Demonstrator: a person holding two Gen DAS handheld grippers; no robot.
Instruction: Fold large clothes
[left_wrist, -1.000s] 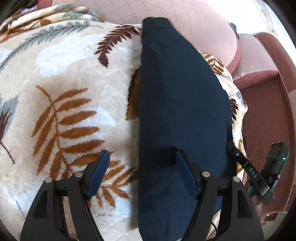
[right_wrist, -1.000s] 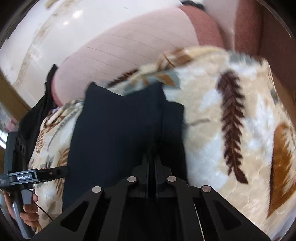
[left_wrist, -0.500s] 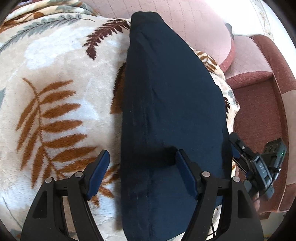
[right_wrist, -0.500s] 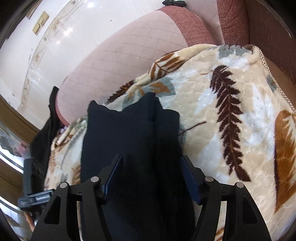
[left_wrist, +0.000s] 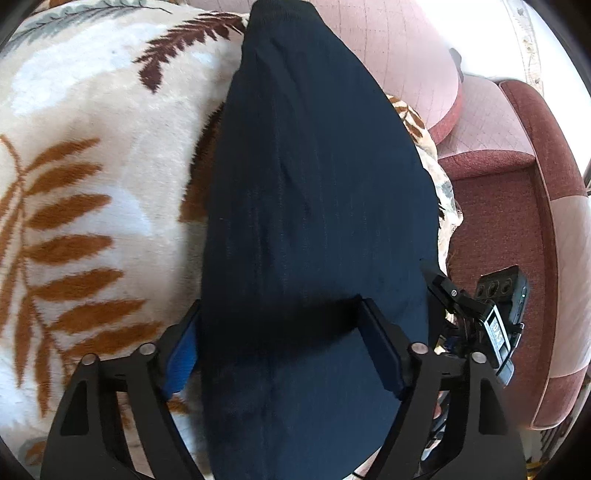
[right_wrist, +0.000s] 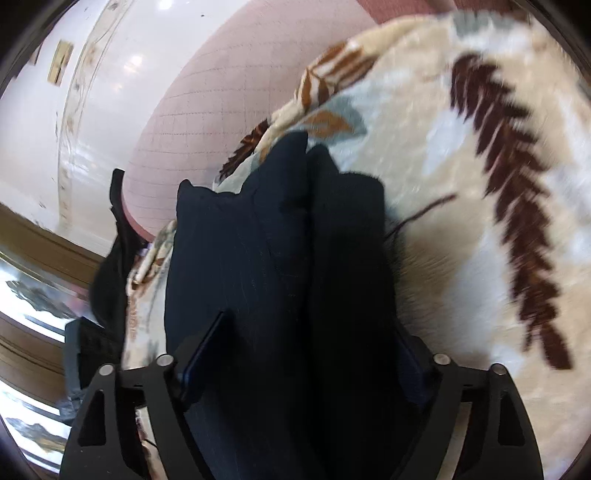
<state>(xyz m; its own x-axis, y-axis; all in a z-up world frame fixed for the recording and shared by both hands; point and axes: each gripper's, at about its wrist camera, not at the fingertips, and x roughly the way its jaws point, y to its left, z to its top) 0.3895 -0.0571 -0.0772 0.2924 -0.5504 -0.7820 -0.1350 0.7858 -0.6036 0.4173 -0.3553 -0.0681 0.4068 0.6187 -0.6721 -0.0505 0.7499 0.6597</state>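
A dark navy garment (left_wrist: 317, 229), already folded into a long narrow strip, lies on a cream blanket (left_wrist: 92, 177) printed with brown and orange fern leaves, spread over a pink quilted sofa (left_wrist: 402, 48). The strip runs away from both cameras, along the blanket's edge nearest the sofa's armrest.

The left gripper (left_wrist: 280, 347) hovers over the near end of the strip with its jaws spread, holding nothing; they have just been opening a little wider, with cloth lying under and between them. The right gripper (right_wrist: 299, 354), seen from the other side, has also just been opening and now stands released over the garment, its pads not pressing on it.

The step in hand appears to be letting go after a lengthwise fold. The next move likely calls for pinching one end and carrying it across to halve the strip.

The fabric looks smooth and heavy, with two overlapping layers visible in the right view.
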